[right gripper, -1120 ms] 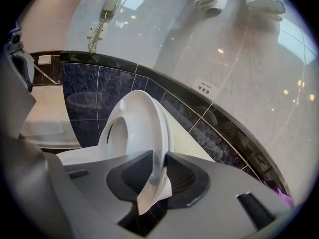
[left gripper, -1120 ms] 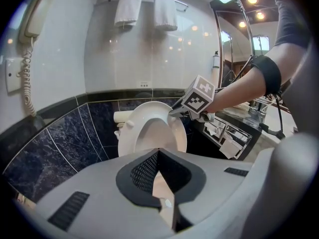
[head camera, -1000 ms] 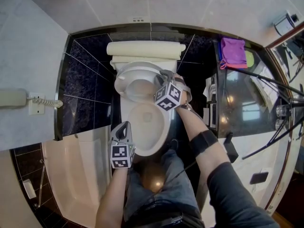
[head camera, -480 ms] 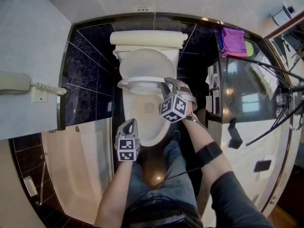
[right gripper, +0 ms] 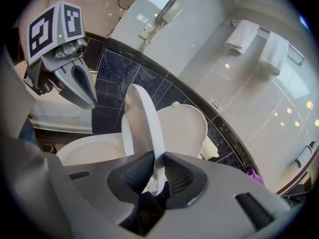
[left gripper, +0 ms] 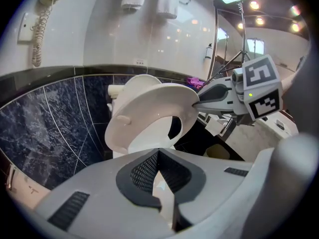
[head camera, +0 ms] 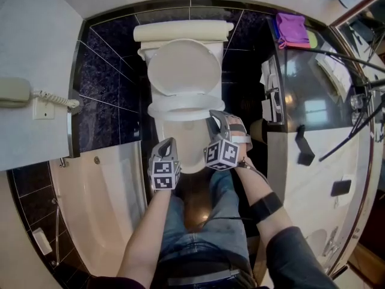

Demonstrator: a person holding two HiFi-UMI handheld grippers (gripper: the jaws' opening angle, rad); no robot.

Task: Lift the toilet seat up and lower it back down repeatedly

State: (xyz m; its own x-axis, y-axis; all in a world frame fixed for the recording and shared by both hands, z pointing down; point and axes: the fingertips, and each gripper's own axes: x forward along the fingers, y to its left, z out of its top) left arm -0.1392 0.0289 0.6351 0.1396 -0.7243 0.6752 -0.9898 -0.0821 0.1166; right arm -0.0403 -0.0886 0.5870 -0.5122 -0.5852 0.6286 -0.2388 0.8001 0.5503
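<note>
Right gripper [right gripper: 154, 176] pinched the front-right edge of the toilet seat [right gripper: 141, 128]; its jaws had just been closing on it. Seat stood half-raised, tilted between bowl [head camera: 180, 140] and upright lid [head camera: 184, 68]. Left gripper [head camera: 168, 144] was pressed together, empty, near the bowl's front-left rim, apart from the seat

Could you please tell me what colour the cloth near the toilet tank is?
Purple cloth, clearest in the head view.
</note>
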